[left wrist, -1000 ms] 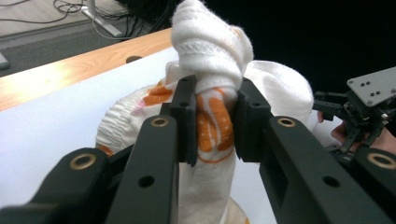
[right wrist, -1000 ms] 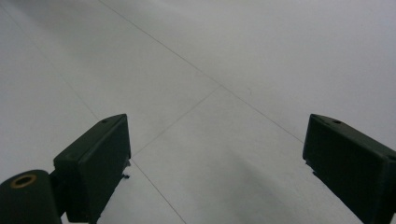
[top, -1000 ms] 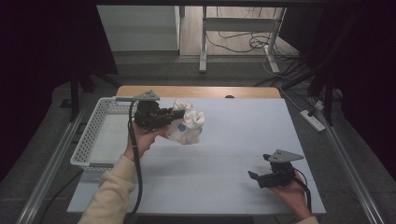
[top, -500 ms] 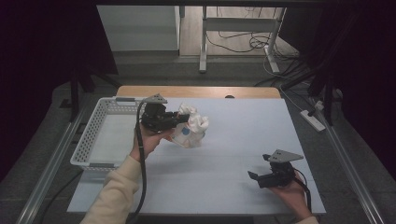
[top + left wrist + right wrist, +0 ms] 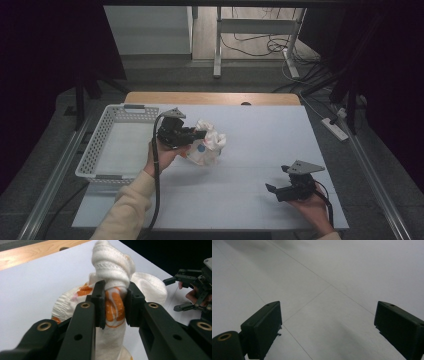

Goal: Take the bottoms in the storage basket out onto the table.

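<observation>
A bunched white garment with orange and blue print hangs from my left gripper near the middle of the table, its lower part touching the white table surface. In the left gripper view the two black pads pinch a fold of the white cloth between them. My right gripper rests low at the table's front right, held by a hand, jaws wide apart. Between its pads there is only bare table top.
A white plastic basket stands at the table's left side, just left of my left hand. A wooden strip runs along the table's far edge. Cables and a power strip lie on the floor beyond the right edge.
My left gripper has moved right and down with the garment, from beside the basket toward the table's middle. The right gripper has stayed put.
</observation>
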